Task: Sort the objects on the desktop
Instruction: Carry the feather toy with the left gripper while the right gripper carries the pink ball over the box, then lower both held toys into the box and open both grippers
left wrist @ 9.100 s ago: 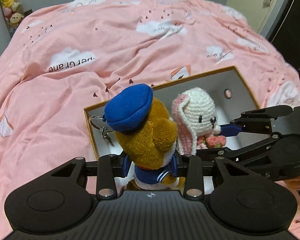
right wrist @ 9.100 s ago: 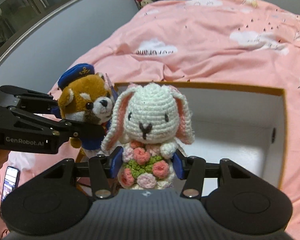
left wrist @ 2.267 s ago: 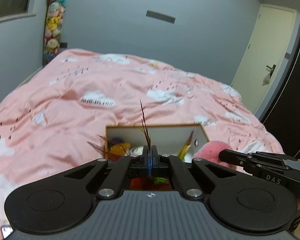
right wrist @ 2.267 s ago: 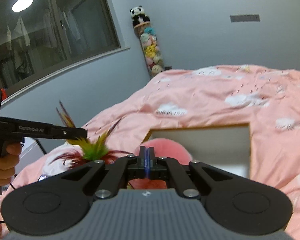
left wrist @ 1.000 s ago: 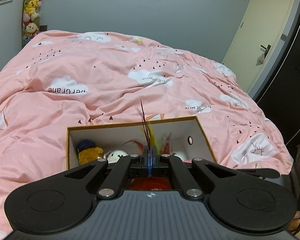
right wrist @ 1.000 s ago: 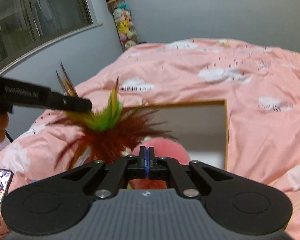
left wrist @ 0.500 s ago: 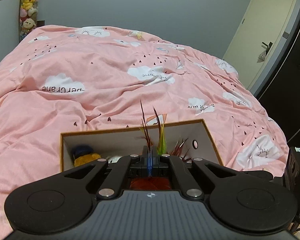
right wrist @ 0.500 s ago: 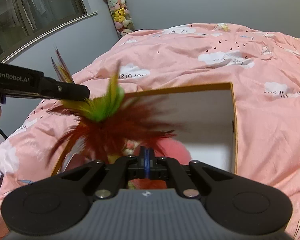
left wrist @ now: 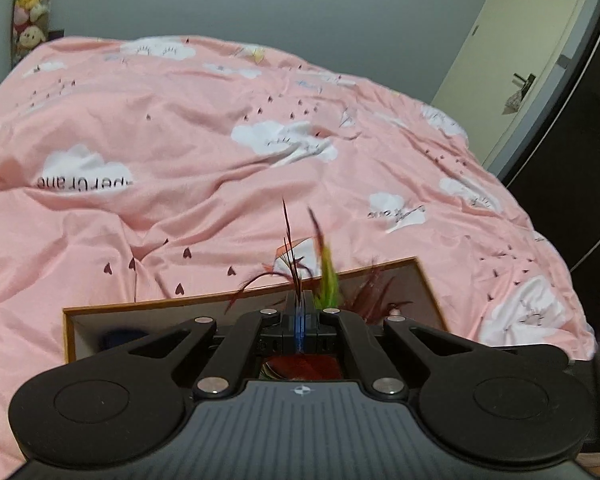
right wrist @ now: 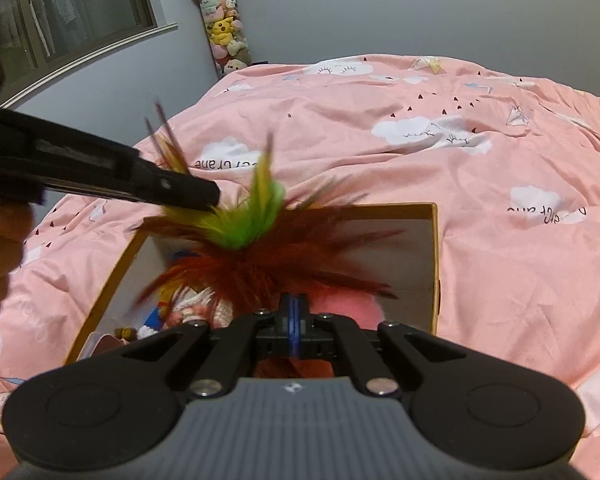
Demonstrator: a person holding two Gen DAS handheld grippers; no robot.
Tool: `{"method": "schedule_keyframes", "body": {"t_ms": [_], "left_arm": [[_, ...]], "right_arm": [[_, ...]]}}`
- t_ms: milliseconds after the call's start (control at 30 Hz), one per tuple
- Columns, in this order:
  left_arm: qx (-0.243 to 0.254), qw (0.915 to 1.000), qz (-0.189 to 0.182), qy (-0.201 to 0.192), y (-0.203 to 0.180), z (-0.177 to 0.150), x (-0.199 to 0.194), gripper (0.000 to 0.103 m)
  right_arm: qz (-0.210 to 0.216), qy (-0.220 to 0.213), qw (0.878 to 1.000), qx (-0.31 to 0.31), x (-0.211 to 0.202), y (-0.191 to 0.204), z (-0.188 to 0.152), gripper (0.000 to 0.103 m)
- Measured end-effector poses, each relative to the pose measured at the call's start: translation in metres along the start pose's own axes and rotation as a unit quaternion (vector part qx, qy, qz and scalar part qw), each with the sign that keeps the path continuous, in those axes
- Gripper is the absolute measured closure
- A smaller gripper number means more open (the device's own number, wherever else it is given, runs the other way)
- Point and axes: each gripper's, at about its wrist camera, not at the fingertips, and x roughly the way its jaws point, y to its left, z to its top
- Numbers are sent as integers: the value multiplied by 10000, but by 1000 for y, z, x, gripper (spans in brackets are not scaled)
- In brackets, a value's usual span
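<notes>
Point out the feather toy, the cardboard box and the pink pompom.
feather toy [right wrist: 244,232], right wrist view, on its green tuft.
cardboard box [right wrist: 433,256], right wrist view, on its right rim.
pink pompom [right wrist: 352,310], right wrist view, on its fluffy top.

Bedcover: soft matt cloth, creased. Box: looks like cardboard, matt pale inside. Feather toy: wispy feathers, blurred. Pink ball: fuzzy, maybe plush. Left gripper: matt black plastic, shiny metal screws.
</notes>
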Motion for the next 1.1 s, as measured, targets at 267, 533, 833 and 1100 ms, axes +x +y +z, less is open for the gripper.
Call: {"method": "schedule_keyframes", "body": {"t_ms": [267, 533, 833, 1100], "left_arm": [[-272, 9985, 389, 283, 31, -11, 31, 103], [-416, 9954, 800, 323, 44, -14, 31, 103], [-592, 9960, 656, 87, 41, -18, 7, 91], [-593, 9932, 989, 151, 37, -37, -21, 87]], "right_arm": [[-19, 60, 10000, 41, 7, -3, 0, 103], [-129, -52, 9999, -34, 8, -2, 7, 103], [-360, 57, 9991, -209, 31, 1, 22, 103], [-443, 348, 9982, -200, 56, 0, 19, 103]]}}
